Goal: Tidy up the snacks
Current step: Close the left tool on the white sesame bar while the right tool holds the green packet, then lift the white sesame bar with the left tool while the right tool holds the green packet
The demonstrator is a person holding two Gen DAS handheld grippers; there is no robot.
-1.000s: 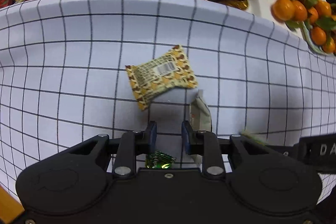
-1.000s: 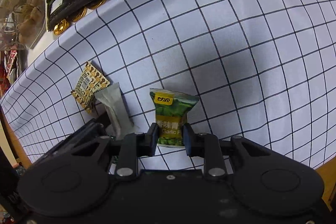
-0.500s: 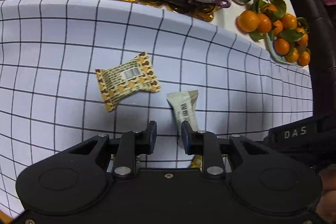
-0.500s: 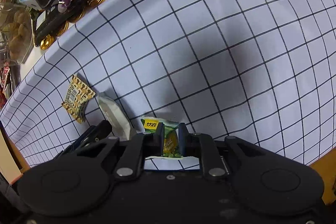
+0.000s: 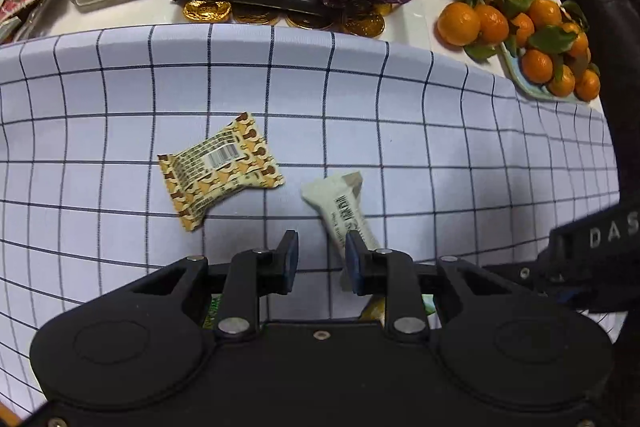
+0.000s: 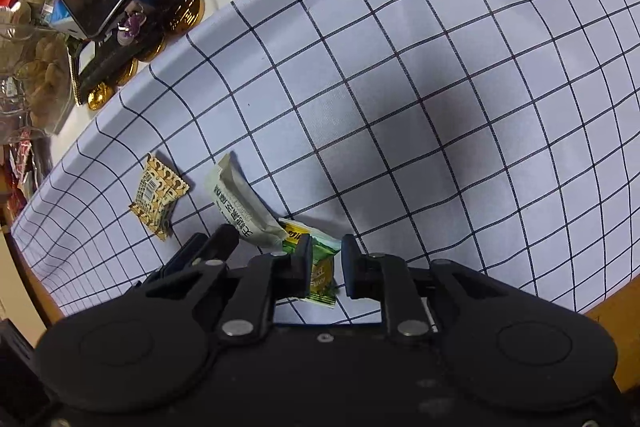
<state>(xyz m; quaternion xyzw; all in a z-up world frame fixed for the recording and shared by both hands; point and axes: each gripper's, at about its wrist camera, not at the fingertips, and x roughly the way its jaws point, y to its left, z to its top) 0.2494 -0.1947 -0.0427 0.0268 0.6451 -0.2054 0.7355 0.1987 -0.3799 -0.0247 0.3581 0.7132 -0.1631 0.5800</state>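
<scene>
Bracketing green "Flavor" packet (image 6: 323, 267), parted right tongs (image 6: 326, 259); left tongs (image 5: 321, 254) parted, empty.

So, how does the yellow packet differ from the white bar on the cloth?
The yellow packet is nearly square with a brown pattern and a barcode; the white bar is long, narrow and plain, with dark print. The yellow packet lies apart from everything; the white bar runs beside the left gripper, and in the right wrist view its end meets the green packet. Both lie flat on the checked cloth.
</scene>
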